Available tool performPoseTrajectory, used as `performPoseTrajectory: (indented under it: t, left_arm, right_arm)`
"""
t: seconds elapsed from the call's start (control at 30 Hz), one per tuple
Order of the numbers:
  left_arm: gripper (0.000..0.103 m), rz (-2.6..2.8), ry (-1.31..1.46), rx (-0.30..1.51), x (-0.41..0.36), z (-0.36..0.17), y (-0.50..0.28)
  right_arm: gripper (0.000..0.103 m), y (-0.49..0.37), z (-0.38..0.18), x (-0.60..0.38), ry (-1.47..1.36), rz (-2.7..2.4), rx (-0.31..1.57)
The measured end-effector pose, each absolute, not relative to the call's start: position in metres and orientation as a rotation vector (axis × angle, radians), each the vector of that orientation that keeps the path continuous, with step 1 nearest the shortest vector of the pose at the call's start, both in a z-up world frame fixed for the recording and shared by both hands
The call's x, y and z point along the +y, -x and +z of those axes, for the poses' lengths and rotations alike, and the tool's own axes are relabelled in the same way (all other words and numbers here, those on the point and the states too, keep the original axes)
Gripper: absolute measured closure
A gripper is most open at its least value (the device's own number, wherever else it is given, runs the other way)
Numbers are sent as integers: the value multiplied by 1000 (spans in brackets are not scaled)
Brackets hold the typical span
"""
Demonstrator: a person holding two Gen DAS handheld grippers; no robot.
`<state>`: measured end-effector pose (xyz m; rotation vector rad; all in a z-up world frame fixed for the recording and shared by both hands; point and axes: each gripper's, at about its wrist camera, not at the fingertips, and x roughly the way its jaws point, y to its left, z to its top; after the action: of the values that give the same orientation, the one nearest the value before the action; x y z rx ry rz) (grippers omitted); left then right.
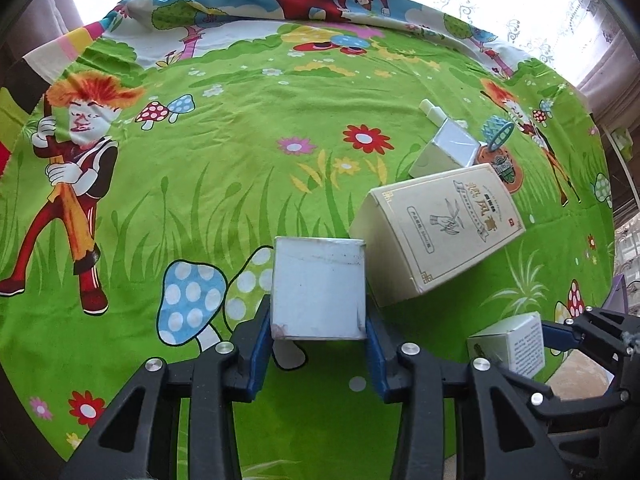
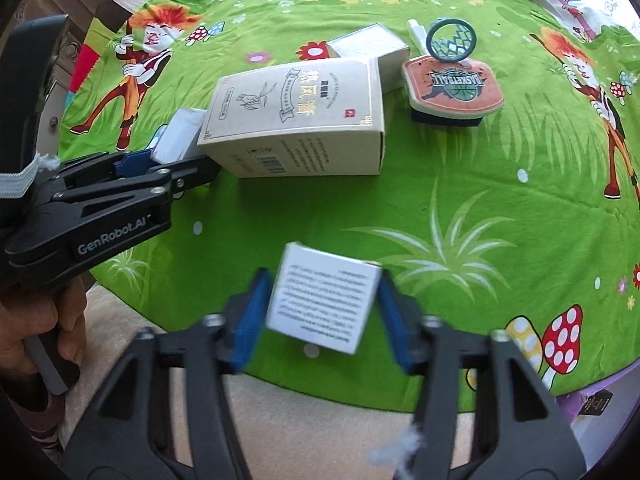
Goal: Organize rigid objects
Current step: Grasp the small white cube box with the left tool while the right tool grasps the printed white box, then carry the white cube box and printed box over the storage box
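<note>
I have the left gripper [image 1: 319, 354] clamped on a plain white cardboard box [image 1: 319, 288] and the right gripper [image 2: 320, 320] closing around a small white printed carton [image 2: 324, 296] near the green cartoon cloth's [image 2: 440, 168] front edge, where a loose grip could tip it off.

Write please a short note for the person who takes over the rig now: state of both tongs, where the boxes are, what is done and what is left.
Left tongs: shut on the plain white box, which touches the big cream box.
Right tongs: around the small printed box, near the cloth's front edge; the blue pads do not clearly press yet.
Behind the cream box: a pale carton and a basketball hoop toy.
Done: nothing visibly sorted.
Left: place both boxes, then the others.
</note>
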<state>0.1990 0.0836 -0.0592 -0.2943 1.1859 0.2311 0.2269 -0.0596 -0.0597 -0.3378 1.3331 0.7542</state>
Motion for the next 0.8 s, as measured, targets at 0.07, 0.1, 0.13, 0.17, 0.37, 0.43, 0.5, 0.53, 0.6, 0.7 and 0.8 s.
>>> performPoseTrajectory:
  t: [0.07,0.1,0.13,0.17,0.37,0.43,0.5,0.53,0.6,0.7,0.8]
  left_arm:
    - [61,234,310,1178,84,-56,-194]
    - [61,236,317,1173,83,-53,-192]
    - [61,237,321,1169,82,-51,-189]
    - [61,239,323,1166,82,-49,-186]
    - [61,260,343,1141,77,-35,-169]
    - [61,259,351,1132,73,-30,-164]
    - [61,257,357,1120,69,-25,-160]
    - [61,257,362,1114,66,-22,-157]
    - [61,250,375,1101,61,-17,-151]
    - [61,240,386,1081,51,-8,-143]
    - [61,221,381,1071,38,-2,-141]
  right_arm:
    - [50,-226,-58,-62,334,755,1326]
    - [51,-225,-57,-62,337,755,1320]
    - [51,-224,-56,-64,338,756,1313]
    - [51,-223,-53,-65,337,759,1303]
    - [51,-219,-41,-82,303,757,1271]
    - [51,-218,-38,-88,288,753,1264]
    - [51,-216,-33,-95,280,749,1250]
    - [51,-214,-30,-99,274,750,1244]
    - [51,-210,-24,-106,269,749,1225]
    - [51,-204,-16,-120,255,741,1202]
    - [51,-200,-10,-132,237,727,1178]
